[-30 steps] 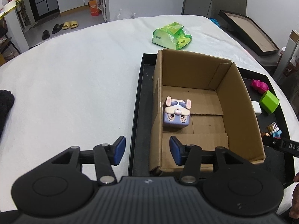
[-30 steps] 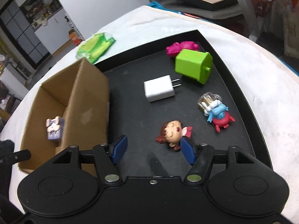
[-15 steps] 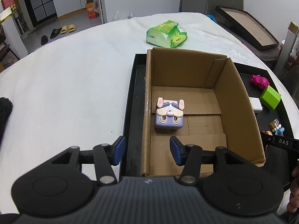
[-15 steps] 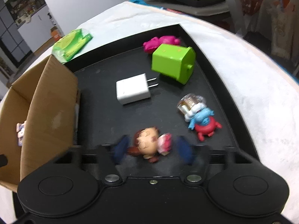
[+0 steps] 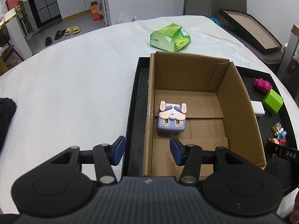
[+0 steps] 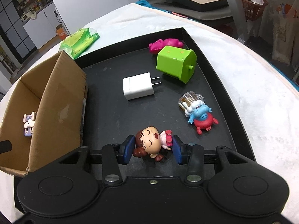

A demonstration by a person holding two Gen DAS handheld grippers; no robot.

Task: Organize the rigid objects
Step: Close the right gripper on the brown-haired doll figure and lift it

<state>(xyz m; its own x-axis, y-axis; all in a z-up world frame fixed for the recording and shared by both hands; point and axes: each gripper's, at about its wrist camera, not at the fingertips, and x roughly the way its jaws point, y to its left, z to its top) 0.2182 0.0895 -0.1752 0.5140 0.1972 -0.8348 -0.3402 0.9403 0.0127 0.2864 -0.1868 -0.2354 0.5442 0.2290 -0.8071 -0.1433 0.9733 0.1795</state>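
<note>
My right gripper (image 6: 153, 149) is shut on a small girl figurine (image 6: 149, 143) with brown hair and a pink dress, low over the black tray (image 6: 112, 115). Both blue pads press its sides. A cardboard box (image 5: 237, 100) stands on the tray's left part, and a purple bunny cube (image 5: 172, 119) lies inside it. My left gripper (image 5: 147, 151) hangs open over the box's near left wall and holds nothing. One of its pads is outside the wall, the other inside.
A white charger (image 6: 137, 88), a green block (image 6: 175, 63), a pink figure (image 6: 164, 43) and a blue-and-red crab toy (image 6: 198, 113) lie on the tray. A green packet (image 5: 170, 38) sits on the white cloth beyond the box.
My right gripper slid around the girl figurine and its jaws closed on it. The left gripper has stayed open over the box.
</note>
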